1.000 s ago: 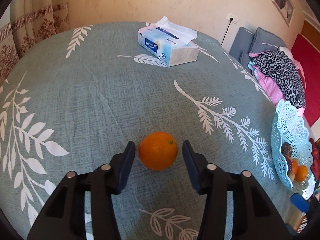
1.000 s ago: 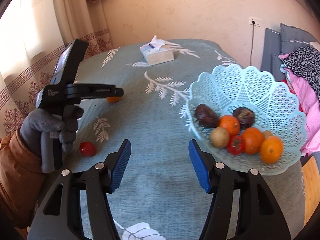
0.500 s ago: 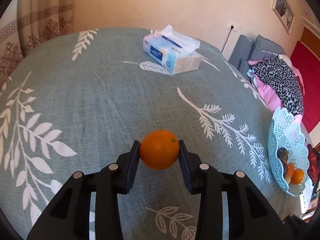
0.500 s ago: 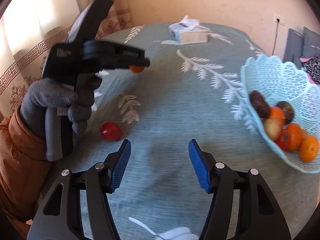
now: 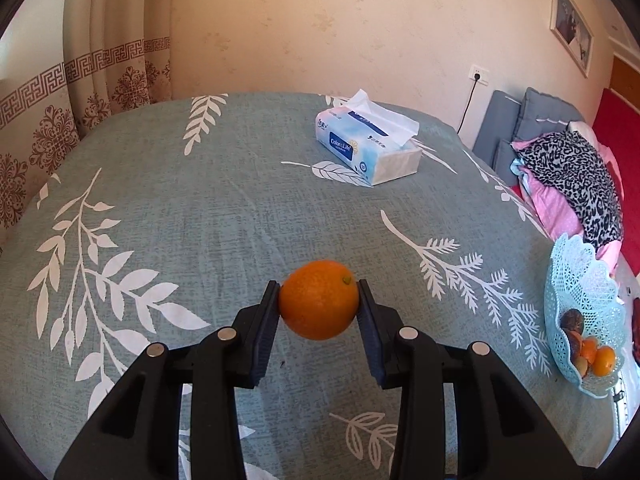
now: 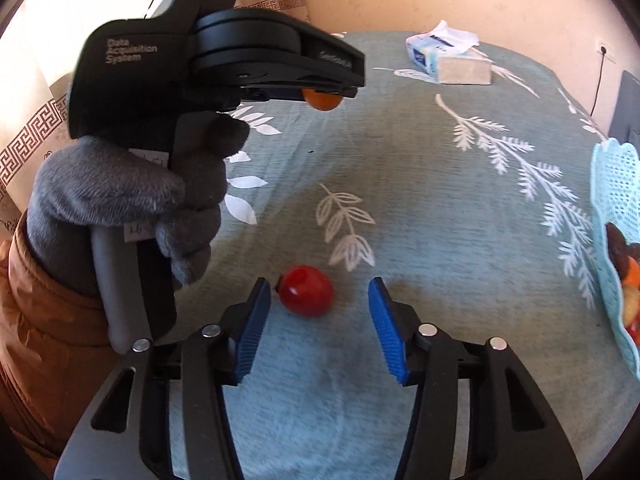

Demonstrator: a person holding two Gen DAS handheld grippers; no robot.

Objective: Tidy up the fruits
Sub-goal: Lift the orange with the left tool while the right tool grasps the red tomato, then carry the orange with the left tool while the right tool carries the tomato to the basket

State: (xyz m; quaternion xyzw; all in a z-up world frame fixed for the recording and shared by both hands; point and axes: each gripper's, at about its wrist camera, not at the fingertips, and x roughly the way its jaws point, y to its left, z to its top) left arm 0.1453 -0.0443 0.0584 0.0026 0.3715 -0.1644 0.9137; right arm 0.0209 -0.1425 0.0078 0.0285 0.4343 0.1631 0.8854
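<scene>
On the leaf-patterned tablecloth (image 5: 224,216) the left gripper (image 5: 319,302) clamps the orange (image 5: 319,300) clear of the cloth, the lace basket (image 5: 576,280) far to its right, while the right gripper (image 6: 318,300) gapes around the red fruit (image 6: 306,291), nearer its left finger

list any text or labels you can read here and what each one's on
"Data Acquisition System": white print on the body of the left gripper.
"Color Life": blue label on the tissue pack; the smaller print on it is too small to read.
Handwritten notes on the gripper's handle: illegible.
</scene>
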